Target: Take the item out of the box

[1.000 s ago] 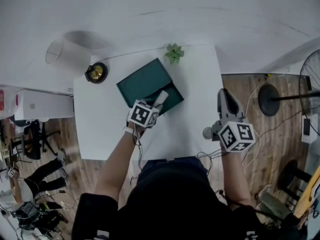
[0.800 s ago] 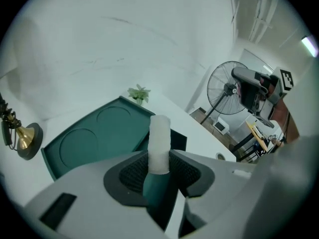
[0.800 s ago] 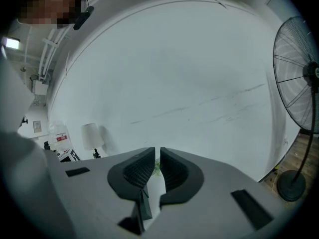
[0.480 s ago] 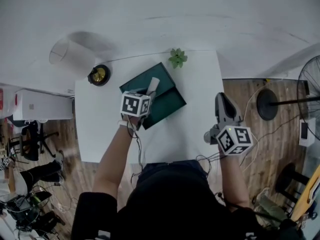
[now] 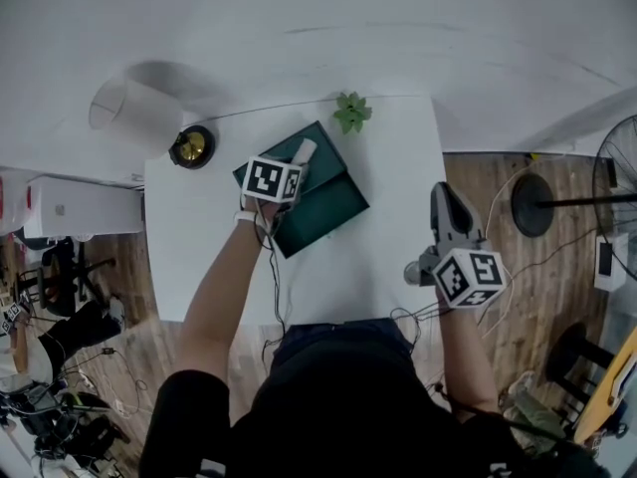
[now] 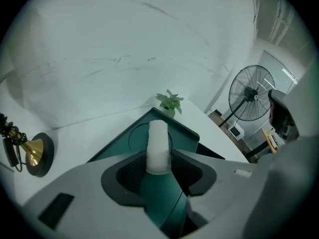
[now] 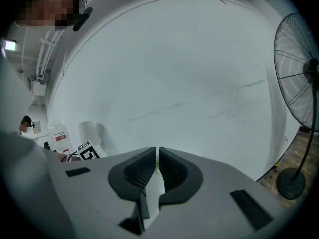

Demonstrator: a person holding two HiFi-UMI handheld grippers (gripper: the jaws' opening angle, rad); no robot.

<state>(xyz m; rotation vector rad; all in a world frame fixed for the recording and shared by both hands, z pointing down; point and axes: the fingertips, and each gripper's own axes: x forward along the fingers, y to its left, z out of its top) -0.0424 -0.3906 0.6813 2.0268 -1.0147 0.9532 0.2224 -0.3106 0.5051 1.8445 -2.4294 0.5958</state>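
White roll point(image 6: 158, 144), in opening left claw point(image 6: 158, 156)

A plain white wall point(image 5: 348, 28) fills the top of the head view. A white surface point(image 5: 199, 257) stands against it, under even light. Wood floor point(image 5: 518, 307) shows on both sides. To the right are a black standing fan point(image 5: 619, 167) with a round base point(image 5: 535, 200), and loose cables point(image 5: 557, 257). To the left are a white boxy unit point(image 5: 80, 209) and a dark chair point(image 5: 68, 279). At the surface's far edge sit a small green plant point(image 5: 350, 113) and a brass bell-shaped object point(image 5: 191, 145). A white cylinder point(image 5: 127, 108) lies just beyond.
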